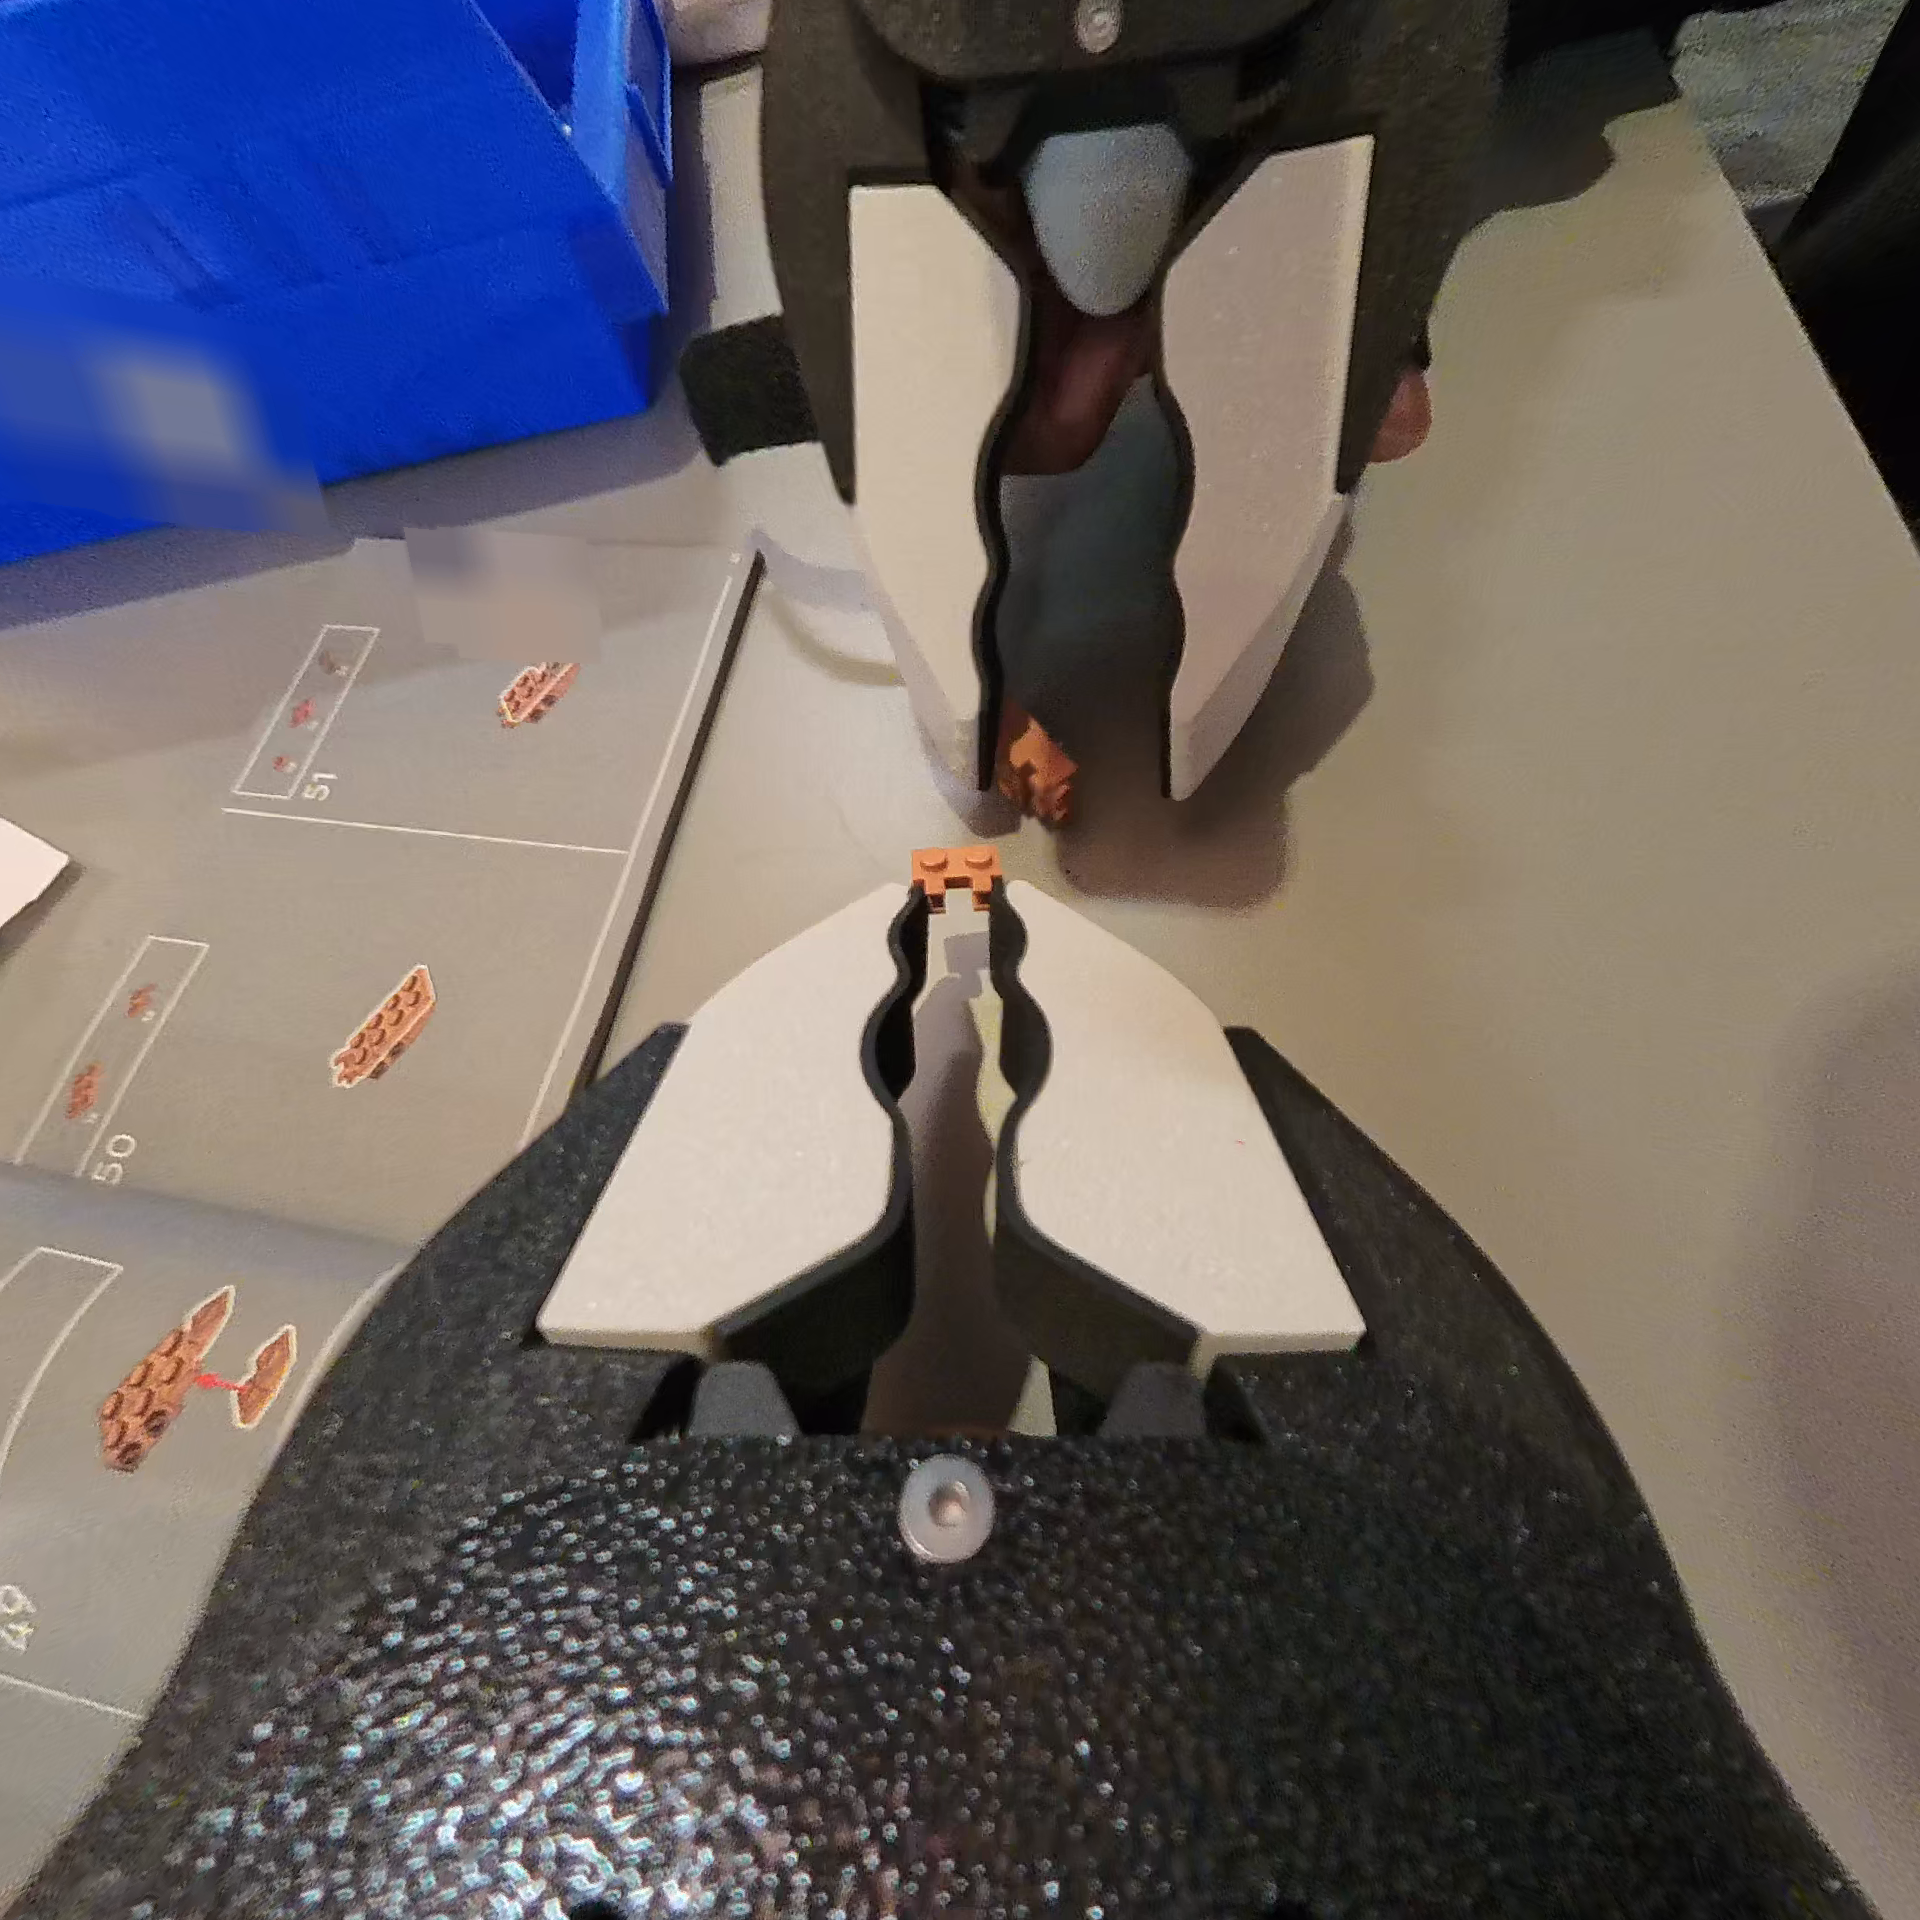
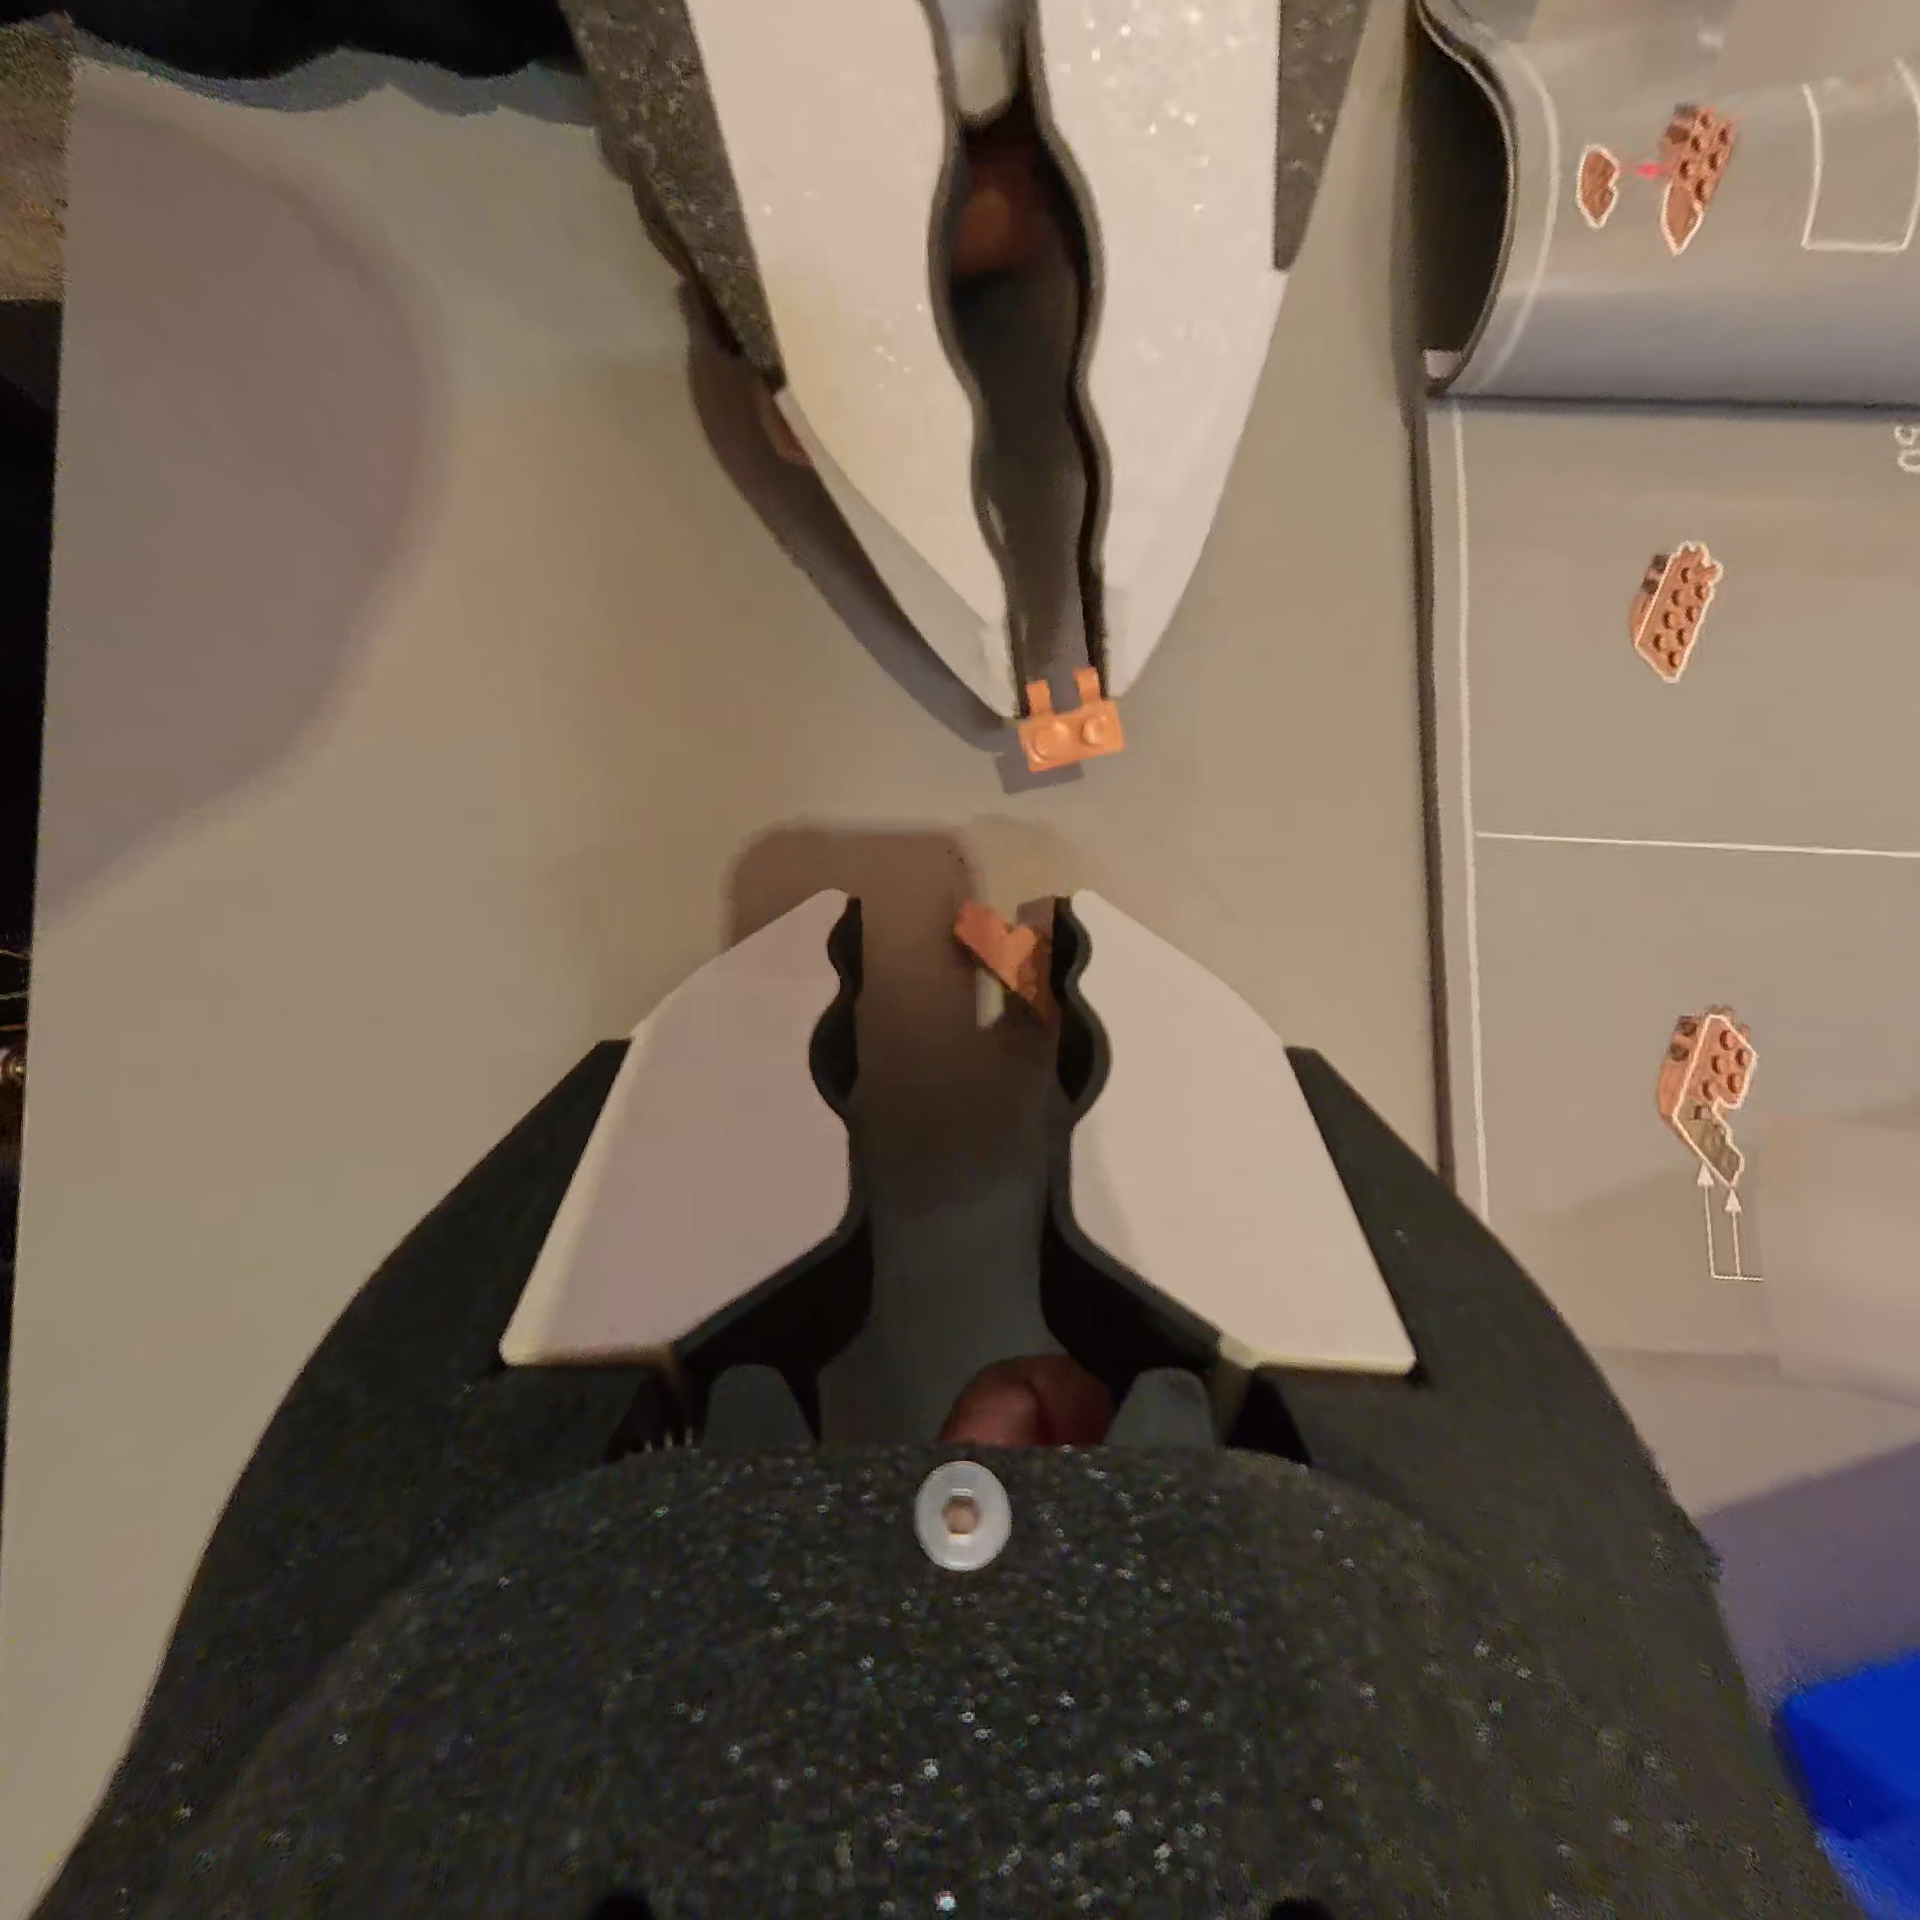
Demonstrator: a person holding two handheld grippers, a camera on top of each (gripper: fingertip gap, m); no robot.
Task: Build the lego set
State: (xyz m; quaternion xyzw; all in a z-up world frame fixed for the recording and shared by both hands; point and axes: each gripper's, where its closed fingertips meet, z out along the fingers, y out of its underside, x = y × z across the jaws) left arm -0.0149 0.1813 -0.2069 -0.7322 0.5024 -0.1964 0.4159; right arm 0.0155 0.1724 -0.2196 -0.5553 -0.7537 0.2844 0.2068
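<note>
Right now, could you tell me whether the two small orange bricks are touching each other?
Apart. The left wrist view shows bare table between the brick in the left gripper's fingers and the brick between the right gripper's fingers.

A small orange two-stud plate with two clip prongs sits level, pinched at its prongs in the tips of the left gripper. Toward 12 o'clock from it, a second orange clip piece lies tilted, against one finger of the open right gripper.

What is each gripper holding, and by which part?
Left gripper: small orange brick piece, clamped by its two prongs. Right gripper: open; another orange piece leans against one finger.
</note>
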